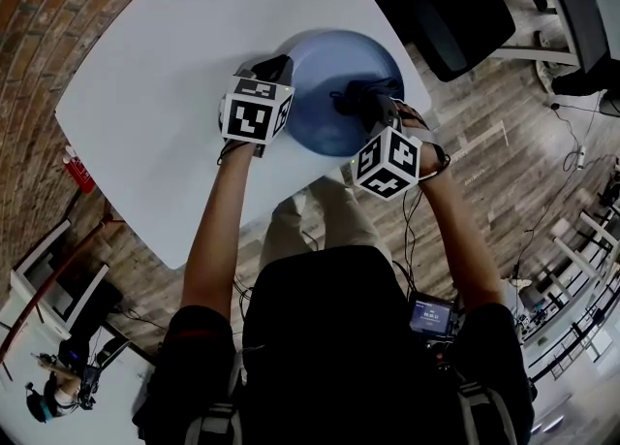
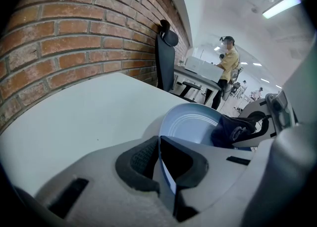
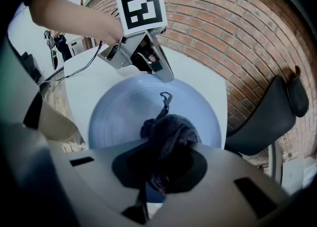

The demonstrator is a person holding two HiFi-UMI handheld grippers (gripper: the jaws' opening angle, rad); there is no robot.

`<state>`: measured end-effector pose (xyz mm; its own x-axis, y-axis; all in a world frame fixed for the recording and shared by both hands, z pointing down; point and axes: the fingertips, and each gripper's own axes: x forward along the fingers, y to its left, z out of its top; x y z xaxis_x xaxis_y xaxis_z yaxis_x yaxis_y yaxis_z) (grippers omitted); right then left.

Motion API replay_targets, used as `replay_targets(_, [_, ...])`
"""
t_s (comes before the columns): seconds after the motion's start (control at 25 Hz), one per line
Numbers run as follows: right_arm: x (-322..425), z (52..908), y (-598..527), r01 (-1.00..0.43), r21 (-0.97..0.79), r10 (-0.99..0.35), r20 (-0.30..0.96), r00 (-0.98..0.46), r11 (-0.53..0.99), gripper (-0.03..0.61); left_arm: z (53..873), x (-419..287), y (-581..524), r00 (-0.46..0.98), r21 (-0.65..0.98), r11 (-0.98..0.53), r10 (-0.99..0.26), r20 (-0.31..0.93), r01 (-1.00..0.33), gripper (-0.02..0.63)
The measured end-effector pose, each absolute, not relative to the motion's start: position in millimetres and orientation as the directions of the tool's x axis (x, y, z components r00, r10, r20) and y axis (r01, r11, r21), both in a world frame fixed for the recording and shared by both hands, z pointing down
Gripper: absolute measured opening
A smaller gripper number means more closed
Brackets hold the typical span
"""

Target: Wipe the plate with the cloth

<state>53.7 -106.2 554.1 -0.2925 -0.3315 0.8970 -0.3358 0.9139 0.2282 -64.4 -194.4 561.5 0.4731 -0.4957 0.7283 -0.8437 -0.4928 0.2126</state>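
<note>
A pale blue plate lies on the white table near its right edge. My left gripper is shut on the plate's left rim; the thin rim runs between its jaws in the left gripper view. My right gripper is shut on a dark blue cloth, which rests bunched on the plate toward its right side. The cloth also shows in the left gripper view, on the plate's far side. A loop of the cloth trails toward the plate's middle.
A black chair stands just past the table's right edge. A brick wall runs along the far side. A red can sits by the wall on the floor. A person stands far off in the room.
</note>
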Motion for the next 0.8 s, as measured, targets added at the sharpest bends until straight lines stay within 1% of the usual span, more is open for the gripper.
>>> replay_targets(0.12, [51, 554, -96, -0.339, 0.187, -0.297, 0.904, -0.309, 0.922, 0.041, 562, -64, -194, 0.469, 0.211, -0.489, -0.498, 0.729, -0.846, 0.029])
replay_targets(0.32, [41, 555, -81, -0.305, 0.151, -0.254, 0.908, -0.334, 0.940, 0.041, 561, -63, -195, 0.470, 0.213, -0.488, -0.500, 0.727, -0.847, 0.029])
replay_targets(0.8, [16, 555, -65, -0.291, 0.106, -0.213, 0.906, -0.365, 0.951, 0.041, 561, -63, -195, 0.469, 0.206, -0.493, -0.500, 0.728, -0.845, 0.029])
